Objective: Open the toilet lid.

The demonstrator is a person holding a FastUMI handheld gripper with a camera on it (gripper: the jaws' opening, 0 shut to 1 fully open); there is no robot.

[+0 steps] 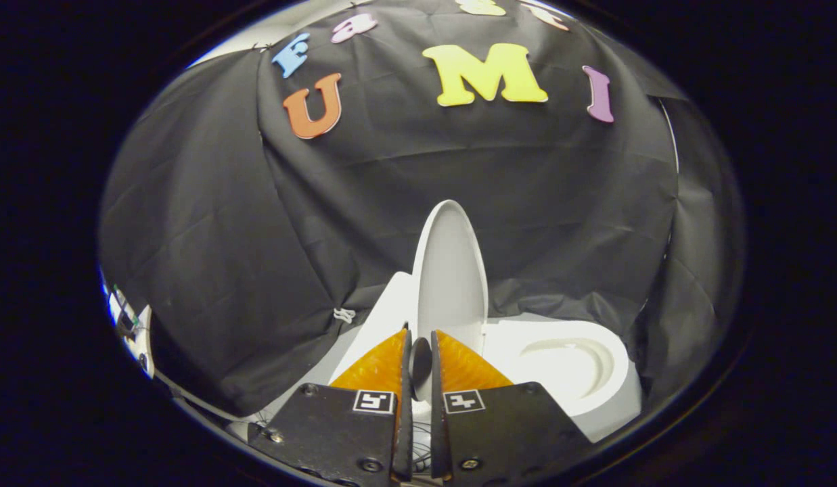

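- Our gripper [421, 338] has its fingers nearly together, nipping the thin edge of the toilet lid [450, 270]; both seem to press on it.
- The lid stands raised, just ahead of the fingertips and rising beyond them; the bowl [594, 399] lies open off to their right.
- We judge it rigid, light, glossy plastic, likely slippery; the rim edge is the sensible hold.

The claw [419, 333] hides the raised lid's [452, 270] lower edge; grip unclear.
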